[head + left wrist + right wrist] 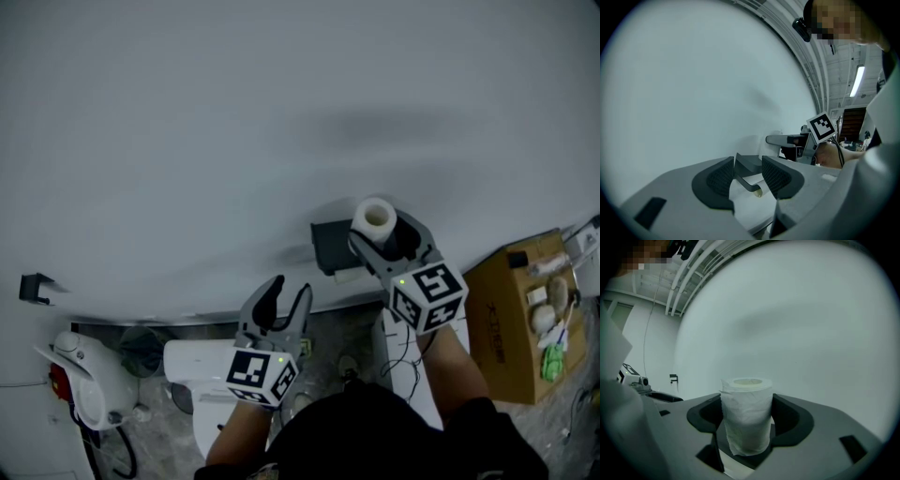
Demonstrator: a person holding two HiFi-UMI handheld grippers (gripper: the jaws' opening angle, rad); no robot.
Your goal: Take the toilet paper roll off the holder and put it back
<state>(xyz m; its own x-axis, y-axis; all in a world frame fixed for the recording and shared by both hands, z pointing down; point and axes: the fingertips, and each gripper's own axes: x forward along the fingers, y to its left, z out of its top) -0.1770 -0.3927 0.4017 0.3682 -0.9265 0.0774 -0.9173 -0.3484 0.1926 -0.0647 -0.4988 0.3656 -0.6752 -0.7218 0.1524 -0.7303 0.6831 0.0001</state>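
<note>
A white toilet paper roll (375, 217) stands upright between the jaws of my right gripper (382, 236), close to the pale wall. In the right gripper view the roll (746, 416) fills the gap and both pads press its sides, so the right gripper (747, 423) is shut on it. The black holder (331, 247) is fixed to the wall just left of and below the roll. My left gripper (288, 296) sits lower and to the left, open and holding nothing. In the left gripper view a grey bracket with a curved arm (749, 174) shows beyond the gap of the left gripper (747, 177).
A white toilet tank (199, 367) is under the left gripper. A white appliance (86, 373) stands on the floor at far left, and a small black bracket (35, 287) is on the wall above it. A cardboard box (518, 319) with small items stands at right.
</note>
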